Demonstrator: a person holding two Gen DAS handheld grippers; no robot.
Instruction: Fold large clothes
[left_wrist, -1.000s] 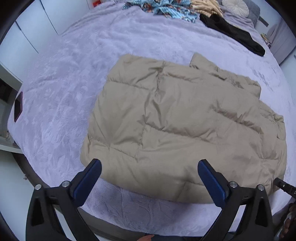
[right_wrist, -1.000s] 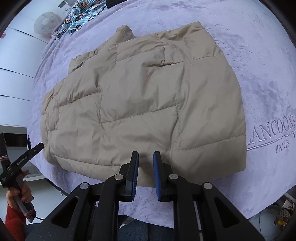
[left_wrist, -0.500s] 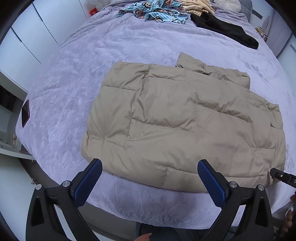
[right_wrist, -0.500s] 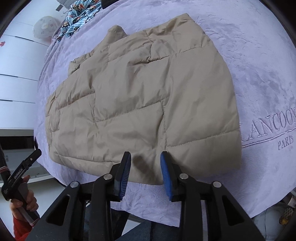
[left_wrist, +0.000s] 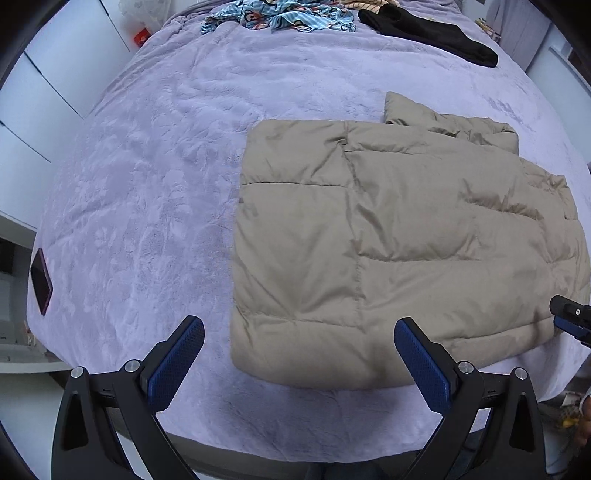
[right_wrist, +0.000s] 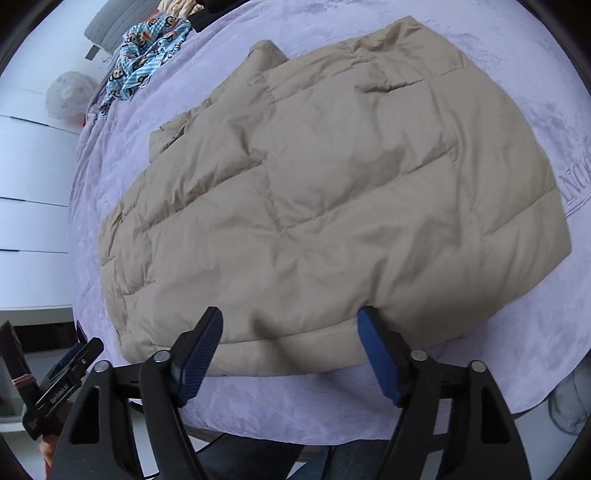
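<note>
The beige quilted jacket (left_wrist: 399, 243) lies folded flat on the lilac bedspread (left_wrist: 155, 192), close to the bed's near edge; the left gripper (left_wrist: 299, 354) hangs above that edge with its blue pads spread wide, nothing between them but bedspread and the jacket's near left corner below, no contact; released, then. Over to the right wrist view: the right gripper (right_wrist: 291, 350) sits over the jacket's (right_wrist: 332, 192) near hem, jaws opening as we watch, the fabric lying beneath the gap and not pinched; the right-hand pad looks just at the hem, though whether it touches I cannot tell.

What the left view alone gives: a dark phone (left_wrist: 40, 281) lying flat near the bed's left edge, well apart from the jacket; a black garment (left_wrist: 436, 31) stretched along the far side; white cupboard doors at left; and, at the right border, just the tip of the other gripper beside the jacket's edge. What the right view alone gives: embroidered lettering (right_wrist: 576, 177) on the bedspread just past the jacket's right side, cut off by the frame; a pale round cushion (right_wrist: 70, 94) at far left; the left gripper's (right_wrist: 79, 360) black body low at left, a hand partly showing beneath it. Both views catch the blue cartoon-print cloth (left_wrist: 280, 14) heaped at the far end of the bed, well clear of the jacket.
</note>
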